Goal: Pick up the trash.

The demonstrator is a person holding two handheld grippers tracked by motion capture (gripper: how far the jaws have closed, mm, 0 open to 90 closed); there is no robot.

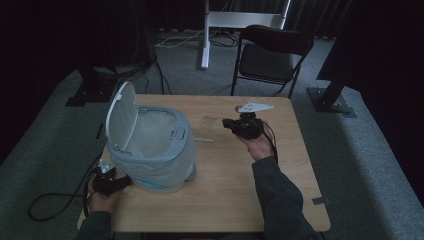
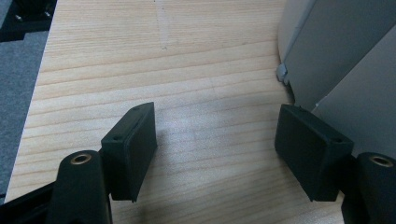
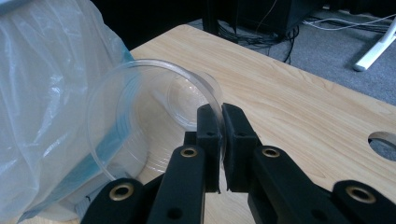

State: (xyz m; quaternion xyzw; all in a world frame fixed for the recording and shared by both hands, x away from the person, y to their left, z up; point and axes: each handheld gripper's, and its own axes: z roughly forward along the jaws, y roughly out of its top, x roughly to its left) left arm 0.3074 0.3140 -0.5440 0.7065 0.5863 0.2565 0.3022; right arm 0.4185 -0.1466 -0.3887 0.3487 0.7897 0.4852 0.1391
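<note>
Black fingers (image 3: pixel 219 140) of the right gripper (image 1: pixel 239 126) are closed on the rim of a clear cup (image 3: pixel 149 116), the thin wall pinched between the pads; the cup lies on its side in the air, its mouth toward the camera and its base toward the bin (image 1: pixel 150 150); on the high view the cup (image 1: pixel 212 123) hangs above the bench (image 1: pixel 280 165), just right of the bin's rim. The bin, lined with a pale bag (image 3: pixel 42 93), stands on the left half of the bench, its lid (image 1: pixel 121 116) tipped up and back. The left gripper (image 1: pixel 109 181) rests at the bench's near left corner, beside the bin's base; its fingers (image 2: pixel 133 149) stand wide apart over bare wood, holding nothing, the grey bin wall (image 2: pixel 336 60) just beside one of them.
</note>
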